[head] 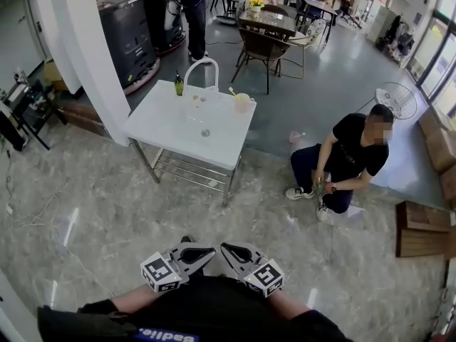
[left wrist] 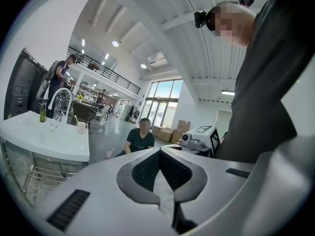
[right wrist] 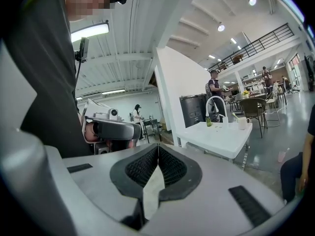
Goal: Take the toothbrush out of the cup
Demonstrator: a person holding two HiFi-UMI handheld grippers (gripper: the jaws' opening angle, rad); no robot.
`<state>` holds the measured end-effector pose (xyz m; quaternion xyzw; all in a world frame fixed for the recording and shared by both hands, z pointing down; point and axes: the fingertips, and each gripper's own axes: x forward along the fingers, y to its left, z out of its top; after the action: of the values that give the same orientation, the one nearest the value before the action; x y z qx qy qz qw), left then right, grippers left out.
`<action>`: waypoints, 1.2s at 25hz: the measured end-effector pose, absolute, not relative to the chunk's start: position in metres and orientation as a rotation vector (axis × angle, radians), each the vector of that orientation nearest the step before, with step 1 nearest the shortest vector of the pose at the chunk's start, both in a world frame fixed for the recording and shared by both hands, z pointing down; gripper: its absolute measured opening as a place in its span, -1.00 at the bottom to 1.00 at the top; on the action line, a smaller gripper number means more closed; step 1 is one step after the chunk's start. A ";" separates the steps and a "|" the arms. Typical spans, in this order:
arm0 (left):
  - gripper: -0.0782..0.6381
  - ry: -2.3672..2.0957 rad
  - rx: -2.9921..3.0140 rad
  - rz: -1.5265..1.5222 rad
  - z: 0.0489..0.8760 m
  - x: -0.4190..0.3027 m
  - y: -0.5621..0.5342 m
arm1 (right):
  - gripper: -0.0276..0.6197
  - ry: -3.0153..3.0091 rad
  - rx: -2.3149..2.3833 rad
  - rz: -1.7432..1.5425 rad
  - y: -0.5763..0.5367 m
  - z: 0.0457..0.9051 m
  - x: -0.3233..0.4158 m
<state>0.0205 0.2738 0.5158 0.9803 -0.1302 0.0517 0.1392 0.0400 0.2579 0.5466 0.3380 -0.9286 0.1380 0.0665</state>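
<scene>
While both tools hang low against the wearer's dark-clothed body at the bottom of the head view, a wide hall with a glossy marble floor (head: 107,212) spreads ahead. A white pillar (head: 85,41) rises at the left, with black machines (head: 128,34) behind it and dining tables and chairs (head: 267,38) further back.

The white sink surface (head: 171,130) stands on a metal frame past the pillar, well apart from both tools. To its right a person in a black shirt (head: 349,155) crouches on the floor, with a floor fan (head: 396,100) behind that person.

The left hand-held gripper (head: 194,254) and the right hand-held gripper (head: 236,254) sit side by side, their marker cubes turned outward. In the left gripper view, the left hand-held gripper (left wrist: 160,154) has its ribbed pads pressed together at the tip with nothing between them. In the right gripper view, the right hand-held gripper (right wrist: 158,149) is likewise closed and empty.

On the surface, a curved white faucet (head: 201,66) arches over the basin at the far edge, and a small green bottle (head: 179,85) stands upright just left of it. The pale cup (head: 243,102) stands at the far right corner, and the toothbrush (head: 233,91) leans out of it toward the faucet, its handle end inside the cup. A small pink cup (head: 296,137) sits on the floor between the surface and the crouching person.
</scene>
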 end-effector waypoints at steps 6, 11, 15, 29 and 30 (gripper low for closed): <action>-0.76 -0.325 2.854 0.168 0.520 0.020 0.245 | -0.88 -2.766 1.087 0.416 0.229 0.548 0.042; -0.76 -0.270 2.871 0.157 0.517 0.013 0.213 | -0.88 -2.721 1.128 0.434 0.196 0.541 0.033; -0.76 -0.214 2.877 0.150 0.515 0.008 0.181 | -0.88 -2.716 1.180 0.420 0.163 0.549 0.033; -0.76 -0.107 2.876 0.095 0.500 -0.011 0.097 | -0.88 -2.628 1.271 0.416 0.082 0.532 0.015; -0.76 -0.098 2.884 0.089 0.498 -0.012 0.092 | -0.88 -2.619 1.282 0.416 0.076 0.530 0.014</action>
<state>-0.0119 0.0920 0.4982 0.9909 -0.0337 0.0305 0.1267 0.0140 0.0762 0.5303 0.4330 -0.8849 0.1405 0.0981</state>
